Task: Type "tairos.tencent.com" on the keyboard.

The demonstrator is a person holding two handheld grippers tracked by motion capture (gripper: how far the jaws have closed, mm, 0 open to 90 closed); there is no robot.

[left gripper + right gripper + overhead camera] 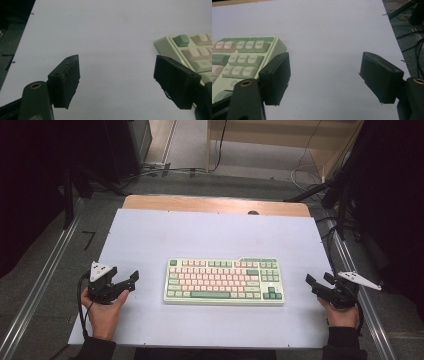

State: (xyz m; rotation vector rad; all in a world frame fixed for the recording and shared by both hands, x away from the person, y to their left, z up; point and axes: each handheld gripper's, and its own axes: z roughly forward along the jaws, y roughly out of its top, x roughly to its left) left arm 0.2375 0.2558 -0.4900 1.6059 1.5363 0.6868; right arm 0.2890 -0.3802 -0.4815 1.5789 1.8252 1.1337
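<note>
A pale green keyboard [224, 281] with pink and green keys lies flat in the middle of the white table top [210, 235]. My left gripper [131, 281] rests on the table to the keyboard's left, held by a hand, jaws wide open and empty. In the left gripper view the left gripper [117, 82] has bare table between its jaws and the keyboard's corner [185, 50] behind the right jaw. My right gripper [316, 282] sits to the keyboard's right, also open and empty. In the right gripper view the right gripper [324, 80] has the keyboard's end [244, 60] behind its left jaw.
The white top covers a wooden table [215, 204] whose far edge shows. Metal rails [40, 285] run along both sides. Cables [165, 170] and dark stands [345, 195] lie on the floor beyond. Open table surface lies in front of and behind the keyboard.
</note>
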